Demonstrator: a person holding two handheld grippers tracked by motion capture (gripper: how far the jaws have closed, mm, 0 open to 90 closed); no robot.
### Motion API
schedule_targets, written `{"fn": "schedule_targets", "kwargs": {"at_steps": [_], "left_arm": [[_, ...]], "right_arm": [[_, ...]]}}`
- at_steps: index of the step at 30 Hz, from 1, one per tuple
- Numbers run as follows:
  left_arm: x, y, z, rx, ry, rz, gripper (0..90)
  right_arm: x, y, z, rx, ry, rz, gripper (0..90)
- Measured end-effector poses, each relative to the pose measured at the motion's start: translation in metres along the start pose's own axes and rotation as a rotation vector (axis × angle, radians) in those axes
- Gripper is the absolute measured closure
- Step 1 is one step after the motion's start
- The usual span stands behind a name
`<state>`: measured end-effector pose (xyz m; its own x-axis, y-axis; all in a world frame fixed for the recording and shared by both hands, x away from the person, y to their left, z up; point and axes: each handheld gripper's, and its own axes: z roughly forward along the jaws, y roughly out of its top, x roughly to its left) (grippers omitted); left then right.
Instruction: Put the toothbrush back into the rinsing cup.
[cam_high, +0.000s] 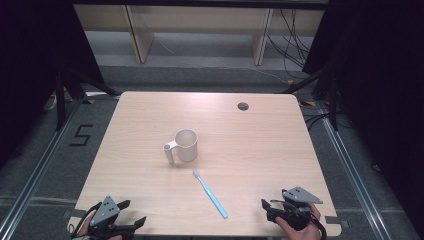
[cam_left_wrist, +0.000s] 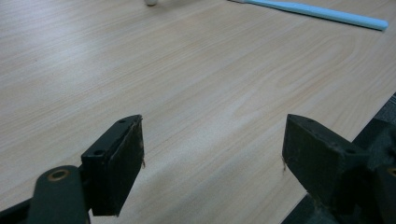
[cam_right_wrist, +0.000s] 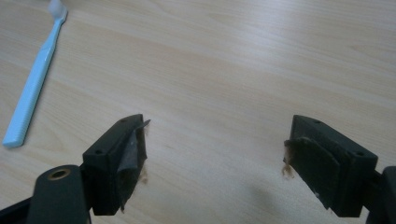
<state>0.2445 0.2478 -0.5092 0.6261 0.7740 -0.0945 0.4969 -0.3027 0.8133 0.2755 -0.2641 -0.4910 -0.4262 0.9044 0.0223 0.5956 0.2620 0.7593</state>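
Note:
A white mug (cam_high: 186, 145) stands upright near the middle of the wooden table (cam_high: 250, 140), its handle (cam_high: 170, 152) pointing left. A light blue toothbrush (cam_high: 210, 194) lies flat in front of the mug, white bristle head toward it. My left gripper (cam_high: 134, 212) rests at the table's front left corner, open and empty. My right gripper (cam_high: 267, 204) sits at the front right, open and empty as well. In the right gripper view the toothbrush (cam_right_wrist: 35, 79) lies at the upper left, well apart from the jaws. The toothbrush handle (cam_left_wrist: 317, 13) crosses the top of the left gripper view.
A round cable hole (cam_high: 243, 106) sits near the table's far edge. Grey floor with a marked "5" (cam_high: 81, 135) lies left of the table, and wooden shelving (cam_high: 200, 30) with cables stands behind it. The table's front edge runs just under both grippers.

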Motion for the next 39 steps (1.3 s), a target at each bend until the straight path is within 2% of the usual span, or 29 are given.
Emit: {"fn": "schedule_targets", "kwargs": {"at_steps": [2,4,6,7,11,12,13,16,18,19,20,22,23,24,25,27,28,30,33,35,37,39], "left_arm": [[0.000,0.000,0.000,0.005,0.002,0.000,20.2],[0.000,0.000,0.000,0.010,0.003,0.003,20.2],[0.000,0.001,0.000,0.015,-0.001,0.010,20.3],[-0.001,0.001,0.000,0.008,-0.007,-0.001,20.3],[-0.003,0.003,0.001,0.004,-0.024,0.015,20.6],[-0.004,0.004,0.002,0.000,-0.028,0.009,20.9],[-0.004,0.005,0.003,0.002,-0.031,0.014,20.8],[-0.006,0.007,0.004,-0.007,-0.052,0.021,20.9],[-0.008,0.008,0.006,-0.012,-0.062,0.011,20.9],[-0.010,0.009,0.007,-0.018,-0.063,0.001,20.9],[-0.011,0.010,0.008,-0.019,-0.070,0.005,20.9],[-0.014,0.012,0.009,-0.017,-0.078,0.004,20.8],[-0.016,0.013,0.010,-0.024,-0.086,0.009,20.6],[-0.019,0.015,0.012,-0.028,-0.088,0.007,20.5],[-0.022,0.016,0.014,-0.036,-0.100,0.005,20.4],[-0.025,0.019,0.015,-0.024,-0.109,0.022,20.0],[-0.028,0.020,0.017,-0.030,-0.115,0.013,19.7],[-0.032,0.023,0.020,-0.029,-0.129,0.030,19.2],[-0.037,0.029,0.023,-0.035,-0.142,0.033,18.8],[-0.040,0.033,0.026,-0.047,-0.165,0.027,18.5],[-0.043,0.037,0.028,-0.057,-0.169,0.022,17.9],[-0.046,0.041,0.031,-0.063,-0.179,0.029,17.7]], "right_arm": [[0.000,0.000,0.000,0.002,0.000,0.005,20.5],[-0.001,0.000,-0.001,-0.007,0.030,0.011,20.5],[0.000,0.000,0.000,-0.012,0.041,0.041,20.8],[0.000,0.000,0.000,-0.012,0.041,0.041,20.8],[0.000,0.000,-0.001,-0.020,0.018,0.035,21.0],[0.001,0.000,-0.001,-0.024,0.006,0.038,21.0],[0.002,0.000,-0.001,-0.011,0.016,0.055,21.1],[0.000,0.000,-0.002,-0.021,-0.001,0.041,21.3],[-0.001,0.000,-0.002,-0.027,-0.003,0.034,21.4],[-0.002,-0.001,-0.002,-0.029,-0.003,0.032,21.5],[0.001,-0.001,-0.002,-0.027,0.004,0.069,21.5],[0.001,-0.001,-0.002,-0.028,0.009,0.088,21.6],[-0.003,-0.001,-0.001,-0.037,0.008,0.056,21.6],[-0.003,-0.001,0.000,-0.032,-0.011,0.053,21.6],[-0.003,-0.001,-0.001,-0.020,-0.011,0.058,21.6],[-0.003,-0.001,-0.003,-0.034,-0.007,0.043,21.7],[-0.003,-0.001,-0.002,-0.037,-0.005,0.052,21.7],[-0.002,-0.001,-0.002,-0.034,-0.001,0.059,21.7],[-0.002,-0.001,-0.001,-0.034,-0.008,0.056,21.8],[-0.001,-0.001,-0.002,-0.031,-0.002,0.068,21.9],[0.001,-0.001,-0.003,-0.025,0.015,0.092,21.9],[0.001,-0.001,-0.003,-0.026,0.017,0.091,21.9]]}}
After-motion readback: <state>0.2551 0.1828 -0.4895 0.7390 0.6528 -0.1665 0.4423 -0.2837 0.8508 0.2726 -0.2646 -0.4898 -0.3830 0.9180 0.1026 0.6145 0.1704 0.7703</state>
